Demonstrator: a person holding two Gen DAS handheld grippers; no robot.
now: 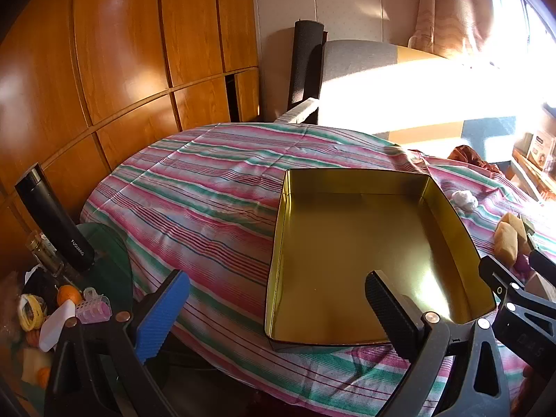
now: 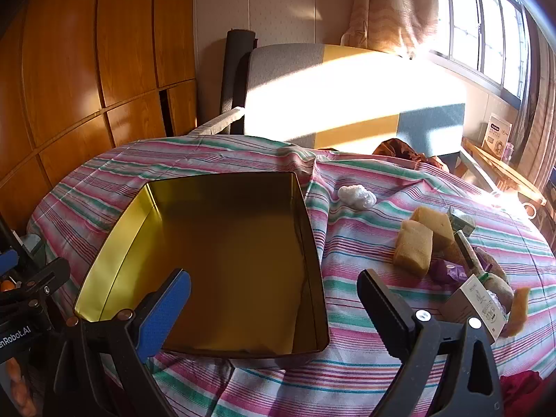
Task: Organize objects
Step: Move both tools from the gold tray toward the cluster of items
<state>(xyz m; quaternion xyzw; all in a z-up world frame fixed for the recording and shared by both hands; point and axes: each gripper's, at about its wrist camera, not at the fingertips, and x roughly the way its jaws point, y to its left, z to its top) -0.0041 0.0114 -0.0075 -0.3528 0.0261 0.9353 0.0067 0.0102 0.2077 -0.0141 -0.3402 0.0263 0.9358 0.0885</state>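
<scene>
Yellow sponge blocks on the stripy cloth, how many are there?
2 clearly: one yellow sponge block lies right of the empty gold metal tin, the other leans just behind it, touching. An orange-yellow piece by the small white carton may be another.

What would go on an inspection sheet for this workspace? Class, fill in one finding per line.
Surface: striped cloth, wrinkled, sunlit at right.
Job's things: open gold tin, empty; two sponges, small boxes and a white wad lie to its right.
Clutter: black flask, oranges and oddments off the left edge.
Grippers: left gripper and right gripper both open, holding nothing.
Cables: nothing seen.
Surroundings: wooden wardrobe, window, curtain.
</scene>
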